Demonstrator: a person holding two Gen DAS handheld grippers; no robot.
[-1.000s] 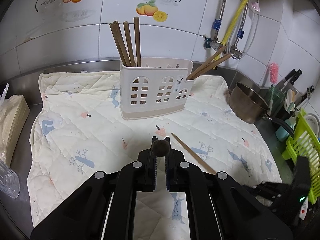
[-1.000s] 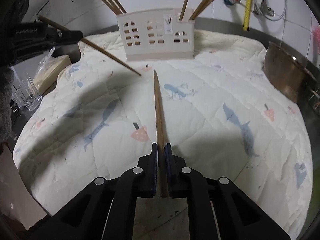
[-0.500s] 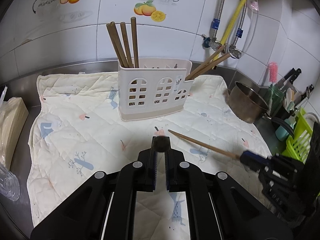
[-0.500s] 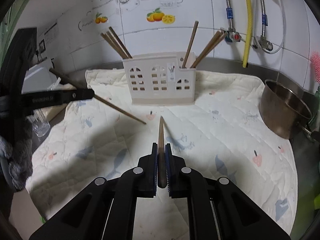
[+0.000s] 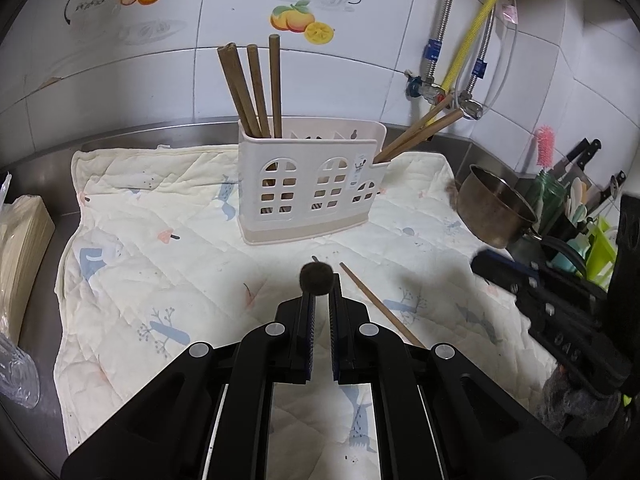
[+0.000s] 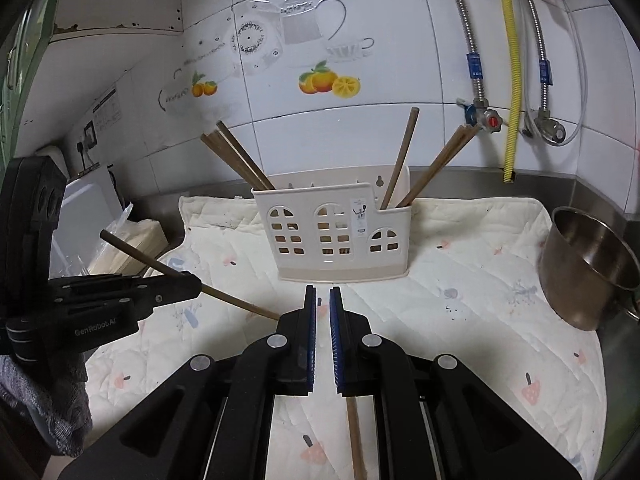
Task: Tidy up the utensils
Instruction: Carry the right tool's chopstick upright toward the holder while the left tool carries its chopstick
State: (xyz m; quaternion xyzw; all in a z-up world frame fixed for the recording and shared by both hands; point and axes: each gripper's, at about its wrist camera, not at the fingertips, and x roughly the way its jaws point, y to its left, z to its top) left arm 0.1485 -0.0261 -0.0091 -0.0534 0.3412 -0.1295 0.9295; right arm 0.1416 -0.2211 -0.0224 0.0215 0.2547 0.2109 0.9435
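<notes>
gripping one chopstick end-on, the left gripper (image 5: pixel 318 300) has its fingers clenched on the stick so that only the round dark butt (image 5: pixel 316 278) shows at the fingertips in its own view. the right wrist view shows the reason: the held chopstick (image 6: pixel 236 302) runs crosswise through the left gripper (image 6: pixel 176 286), thick end up and back, thin tip slanting down toward the quilted mat (image 6: pixel 472 320). held like this, the stick looks ready to be tipped upright and dropped tip-first into the holder.

the right gripper (image 6: pixel 322 300) has its fingers released, a clear gap between the blue pads and nothing in it. a loose chopstick (image 6: pixel 354 436) lies on the mat beneath and just behind those fingers, a little right of the gap. the left wrist view shows the same stick (image 5: pixel 380 306) flat on the mat just right of the left fingertips, so it probably waits for a pickup.

beyond both sets of fingertips, straight ahead, stands the white utensil holder (image 6: pixel 336 236) on the mat. its left compartment already keeps a bundle of chopsticks (image 5: pixel 252 92) leaning left, and its lower right compartment keeps others (image 6: pixel 436 168) leaning right, so the sticks sort by side. farther right of the fingers, off the mat's edge, sits a metal pot (image 6: pixel 592 268), apart from the work.
</notes>
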